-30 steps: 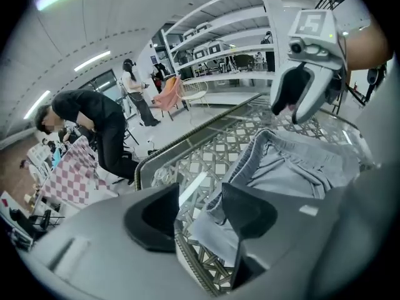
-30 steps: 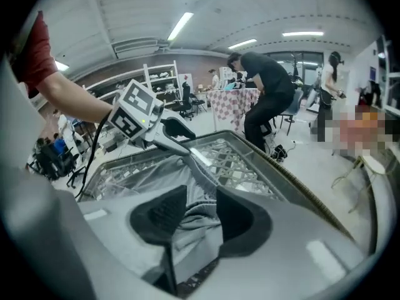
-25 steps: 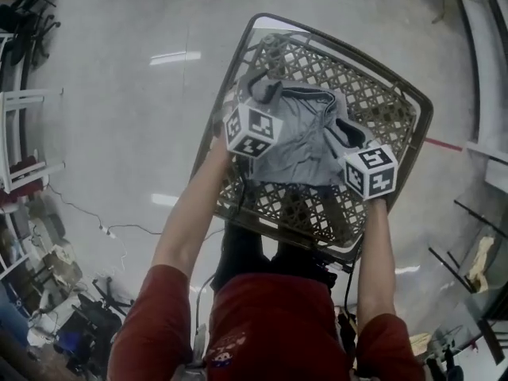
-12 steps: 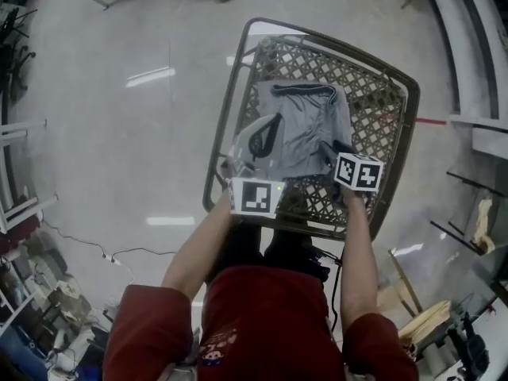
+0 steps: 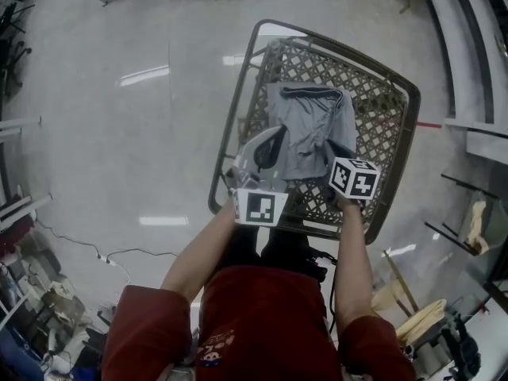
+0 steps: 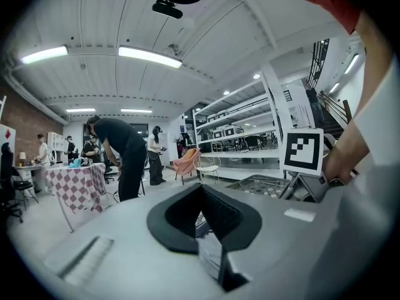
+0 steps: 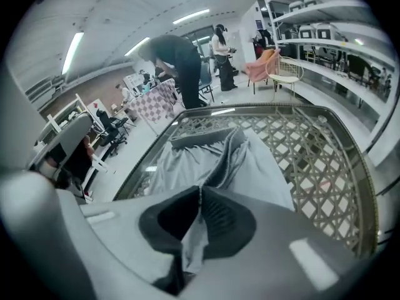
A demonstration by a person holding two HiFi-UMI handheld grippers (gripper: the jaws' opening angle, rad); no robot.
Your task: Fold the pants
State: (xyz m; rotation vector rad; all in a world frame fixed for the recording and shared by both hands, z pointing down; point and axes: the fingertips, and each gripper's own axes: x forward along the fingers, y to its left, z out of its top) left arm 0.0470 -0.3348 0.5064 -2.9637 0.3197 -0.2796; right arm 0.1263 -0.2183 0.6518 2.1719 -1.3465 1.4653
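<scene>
We stand over a pale, glossy floor (image 5: 119, 133) in a wide workshop, with a lattice-topped counter (image 5: 385, 125) right in front of us. The grey pants (image 5: 313, 121) lie on that counter with the dark-edged waistband at the far side, and most of the cloth lies flat.

At the near left the cloth is raised off the lattice, and its dark inner side faces up. There we hold the left gripper (image 6: 202, 195) about level. Its jaws are pressed together, with a thin strip of grey cloth pinched between them.

At the near right edge of the pants we tilt the right gripper (image 7: 200, 195) steeply down. Its jaws have just been closing, and they now clamp a fold of the grey cloth. The fold runs out from between them towards the waistband.

Past the counter we see white shelving (image 6: 250, 130) and a pink chair (image 6: 187, 161). A person (image 6: 122, 155) bends over a table with a checked cloth (image 6: 78, 186).
</scene>
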